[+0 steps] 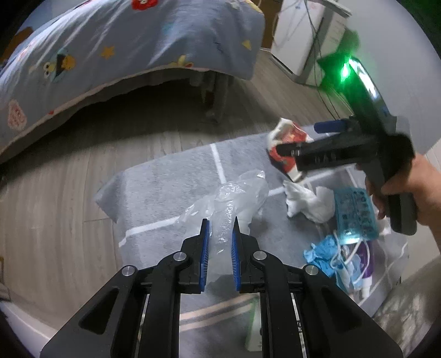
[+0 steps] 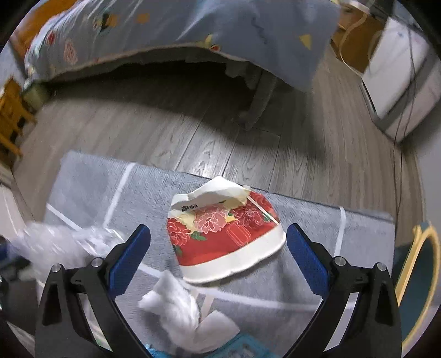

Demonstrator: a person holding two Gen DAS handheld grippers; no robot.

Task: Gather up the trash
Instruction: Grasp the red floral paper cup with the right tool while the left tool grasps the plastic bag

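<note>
Pickup step underway: left tool (image 1: 220,242) is nipped onto the clear plastic bag (image 1: 234,198) on the grey rug (image 1: 165,192). Right tool (image 2: 217,247) gapes wide, empty, w/ crushed red paper cup (image 2: 223,239) between its jaws, untouched. Next, prob: lower & clamp cup.

I see my right gripper (image 2: 217,247) pointing steeply down with its blue-padded jaws spread wide. Between them, but touching neither pad, lies a crushed red paper cup with a pink flower print and a white rim (image 2: 224,238), on its side on the grey rug with white lines (image 2: 317,228). Just below it sits a crumpled white tissue (image 2: 182,316), and a crinkled clear plastic bag (image 2: 55,242) lies at the left. Beyond the rug I see grey wood-plank flooring (image 2: 193,132) and a blue patterned bedspread (image 2: 193,24).
</note>
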